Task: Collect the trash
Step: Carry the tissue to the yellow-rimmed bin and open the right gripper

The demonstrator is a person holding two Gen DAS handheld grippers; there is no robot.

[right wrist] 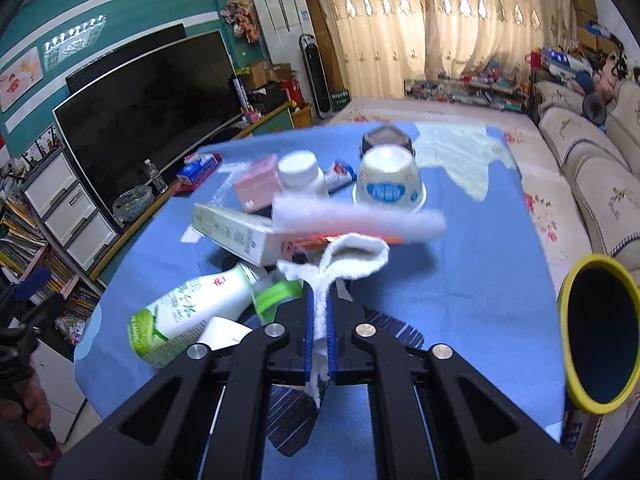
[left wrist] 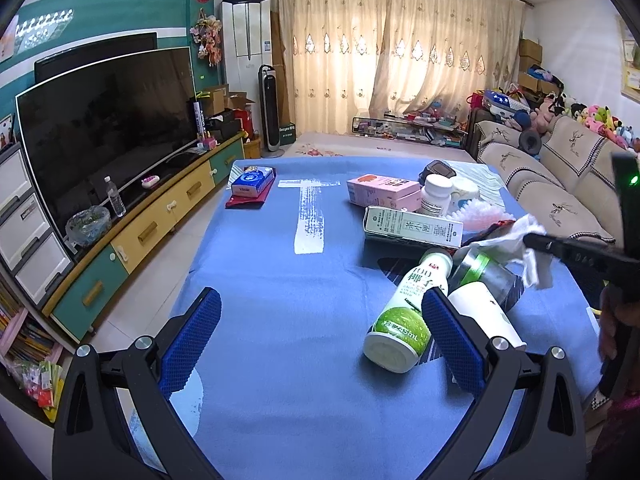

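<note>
One crumpled white tissue (right wrist: pixel 352 256) pinched in right gripper (right wrist: pixel 319 320) jaws | left gripper (left wrist: pixel 320 336) jaws wide, empty | step: tissue grasped | next: carry to yellow-rimmed round bin (right wrist: pixel 600 334), likely.

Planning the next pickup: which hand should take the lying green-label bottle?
Left. Its tongs are open and empty beside the bottle, while the right tongs are shut on a white tissue.

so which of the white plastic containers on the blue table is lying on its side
The white drink bottle with the green label, lying beside the open left gripper. The white pill bottle and the upside-down white yogurt cup both stand.
</note>
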